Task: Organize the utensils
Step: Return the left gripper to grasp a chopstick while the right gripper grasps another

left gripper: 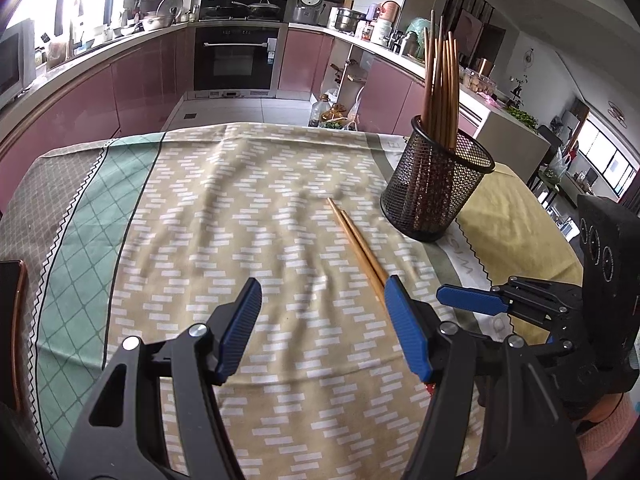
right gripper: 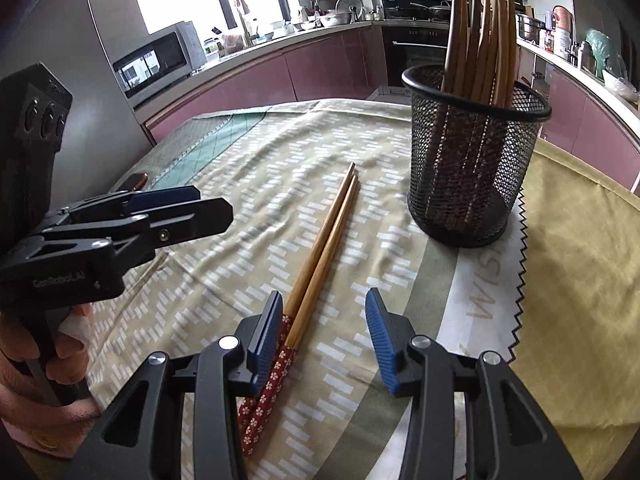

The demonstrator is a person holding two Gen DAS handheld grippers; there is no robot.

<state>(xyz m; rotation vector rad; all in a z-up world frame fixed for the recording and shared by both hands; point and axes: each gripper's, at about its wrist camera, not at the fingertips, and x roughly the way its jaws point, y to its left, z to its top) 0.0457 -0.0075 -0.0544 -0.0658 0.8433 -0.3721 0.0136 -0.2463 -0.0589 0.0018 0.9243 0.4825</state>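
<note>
Right wrist view, left to right: left gripper [right gripper: 208,206] at mid-left, jaws nearly together, empty. Right gripper [right gripper: 324,334] at bottom centre, jaws wide. Paired chopsticks [right gripper: 326,246] lie on the tablecloth [right gripper: 224,184]; light, stiff, likely slippery, best pinched together near the patterned ends. Mesh holder [right gripper: 474,168] at upper right.

Two wooden chopsticks [right gripper: 320,256] with red flowered handles lie flat, side by side and touching, just left of the black mesh holder [right gripper: 472,160], which stands upright, filled with more brown chopsticks [right gripper: 480,32].
</note>
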